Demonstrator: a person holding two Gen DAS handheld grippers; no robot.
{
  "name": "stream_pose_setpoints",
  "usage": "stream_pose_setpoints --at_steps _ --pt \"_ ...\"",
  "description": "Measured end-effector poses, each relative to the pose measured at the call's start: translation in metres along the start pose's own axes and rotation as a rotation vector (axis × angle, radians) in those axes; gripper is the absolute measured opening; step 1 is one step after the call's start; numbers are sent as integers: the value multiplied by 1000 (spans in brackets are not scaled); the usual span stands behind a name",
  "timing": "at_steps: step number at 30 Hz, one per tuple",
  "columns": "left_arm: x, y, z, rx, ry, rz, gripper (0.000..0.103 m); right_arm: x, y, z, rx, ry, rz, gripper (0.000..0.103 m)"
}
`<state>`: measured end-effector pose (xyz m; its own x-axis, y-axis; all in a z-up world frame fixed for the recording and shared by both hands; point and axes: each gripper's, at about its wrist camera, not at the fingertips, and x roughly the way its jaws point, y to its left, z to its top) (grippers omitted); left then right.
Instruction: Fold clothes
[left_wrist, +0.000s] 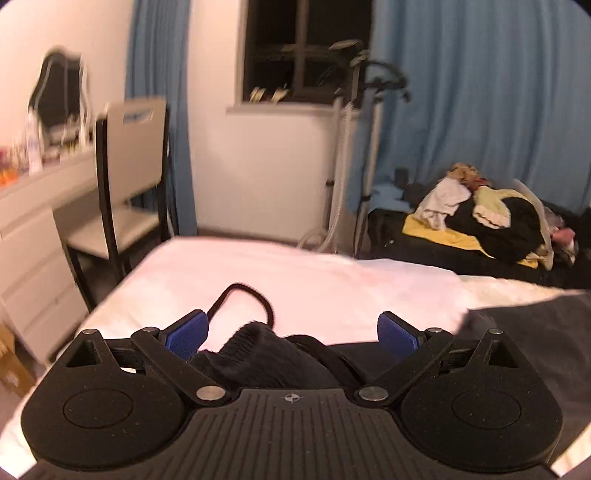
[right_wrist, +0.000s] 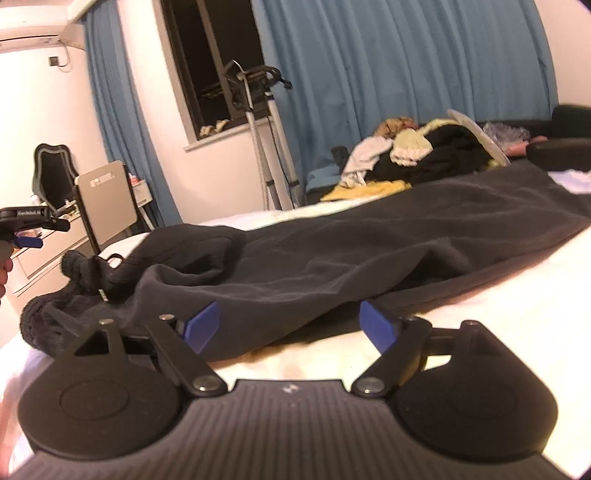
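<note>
Gaping wide, both tongs empty | left tongs (left_wrist: 291, 334) over dark garment (right_wrist: 332, 258) | right tongs (right_wrist: 290, 325) beside it

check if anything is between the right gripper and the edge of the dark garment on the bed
Nothing visible. The right gripper is open, with the dark garment directly ahead; only bare white bed sheet lies between its fingers and the hem.

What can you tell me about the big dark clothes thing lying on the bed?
The dark garment is soft, charcoal-black fabric that looks fleecy. It lies stretched out across the white bed, wrinkled and not yet folded. One end is bunched, with a ribbed knit band and a black drawstring looping onto the sheet. Both grippers' blue fingers are spread open at its edge, none pinching it.
</note>
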<state>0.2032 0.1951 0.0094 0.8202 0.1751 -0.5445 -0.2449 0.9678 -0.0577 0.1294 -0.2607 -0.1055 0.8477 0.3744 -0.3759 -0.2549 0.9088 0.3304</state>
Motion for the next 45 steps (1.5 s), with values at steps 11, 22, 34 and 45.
stream_pose_setpoints --at_steps 11,22,34,45 --pt "73 -7 -2 6 258 59 26 32 -20 -12 118 74 -17 85" --pt "-109 -5 25 -47 106 -123 16 9 -6 -6 58 -1 -6 84" --pt "-251 11 -137 -157 247 -340 7 -29 13 -4 -35 -44 18 84" --pt "-242 73 -167 -312 189 -363 41 -37 20 -11 -91 6 15 84"
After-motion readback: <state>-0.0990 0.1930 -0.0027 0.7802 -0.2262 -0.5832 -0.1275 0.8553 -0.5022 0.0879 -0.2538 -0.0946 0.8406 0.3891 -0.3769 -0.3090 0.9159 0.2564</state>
